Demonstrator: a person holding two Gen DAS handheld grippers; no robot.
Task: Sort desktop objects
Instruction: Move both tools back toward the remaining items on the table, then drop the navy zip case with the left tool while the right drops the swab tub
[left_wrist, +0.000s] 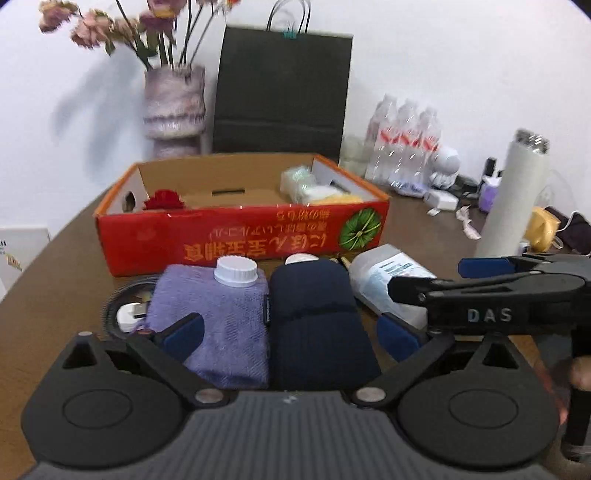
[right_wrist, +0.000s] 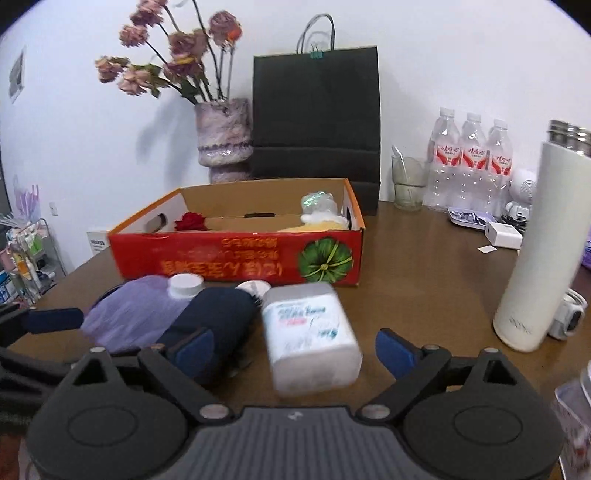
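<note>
The red cardboard box (right_wrist: 236, 254) at the middle of the worktop (right_wrist: 424, 258) already holds a red rose (right_wrist: 190, 221), a clear wrapped bundle (right_wrist: 319, 203) and something yellow, while the purple-sleeved bottle (left_wrist: 218, 314), navy pouch (left_wrist: 317, 317) and white plastic bottle (right_wrist: 310, 332) lie just in front of it, unsorted, so I judge the job roughly half done. My left gripper (left_wrist: 291, 332) hovers with jaws wide around the purple and navy pair, and my right gripper (right_wrist: 295, 350) spreads its jaws wide around the white bottle, gripping nothing. Further out on the brown worktop stand a white thermos (right_wrist: 535, 251), three water bottles (right_wrist: 472, 158), a black paper bag (right_wrist: 317, 118) and a vase of dried flowers (right_wrist: 223, 136) against the white wall.
</note>
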